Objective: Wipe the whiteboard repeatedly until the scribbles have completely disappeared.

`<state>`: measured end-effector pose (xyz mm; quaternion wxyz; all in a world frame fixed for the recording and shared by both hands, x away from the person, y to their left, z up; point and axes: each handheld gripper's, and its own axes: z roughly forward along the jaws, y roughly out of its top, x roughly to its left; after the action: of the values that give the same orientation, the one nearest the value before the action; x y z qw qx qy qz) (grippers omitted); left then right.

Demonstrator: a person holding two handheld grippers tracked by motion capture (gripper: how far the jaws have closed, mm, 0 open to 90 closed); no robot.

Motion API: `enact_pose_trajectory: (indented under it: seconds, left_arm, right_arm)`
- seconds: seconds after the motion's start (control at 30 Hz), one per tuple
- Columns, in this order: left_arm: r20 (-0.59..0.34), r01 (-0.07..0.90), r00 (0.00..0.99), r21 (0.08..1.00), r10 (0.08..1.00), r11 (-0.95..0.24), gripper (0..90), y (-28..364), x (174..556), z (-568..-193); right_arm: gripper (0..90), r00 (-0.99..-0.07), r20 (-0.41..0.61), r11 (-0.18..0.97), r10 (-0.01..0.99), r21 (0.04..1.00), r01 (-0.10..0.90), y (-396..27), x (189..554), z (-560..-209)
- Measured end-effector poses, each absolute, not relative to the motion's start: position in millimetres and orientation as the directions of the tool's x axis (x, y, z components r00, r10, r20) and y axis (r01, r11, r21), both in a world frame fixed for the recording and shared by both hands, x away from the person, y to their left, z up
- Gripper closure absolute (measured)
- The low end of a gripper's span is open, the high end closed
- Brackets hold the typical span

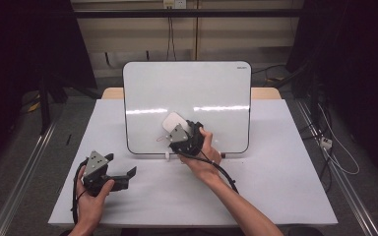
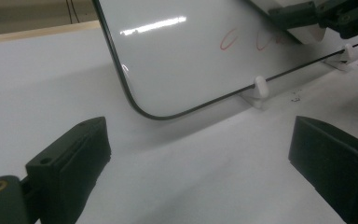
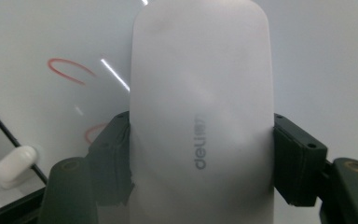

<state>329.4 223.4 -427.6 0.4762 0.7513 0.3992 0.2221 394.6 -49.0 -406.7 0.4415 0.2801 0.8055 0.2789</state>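
Eraser (white) clamped in right hand-held gripper, seemingly against whiteboard.

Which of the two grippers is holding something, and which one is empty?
The right gripper holds the white eraser against the whiteboard. The left gripper is empty, with open jaws, low over the table.

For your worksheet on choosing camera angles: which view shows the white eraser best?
The right gripper view: the eraser is close up, its printed brand legible. The high view shows it small against the whiteboard; the left gripper view catches just an edge.
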Motion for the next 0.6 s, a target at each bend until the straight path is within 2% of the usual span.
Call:
enact_pose_trajectory:
  seconds: [0.6]
  left_arm:
    - [-0.035,0.385,0.589,0.891,0.808,-0.242,5.1,223.4,329.4,-426.8]
  right_arm:
    - [31.5,-0.483,-0.582,0.724,0.654,0.666,0.177,-6.2,388.1,-421.6]
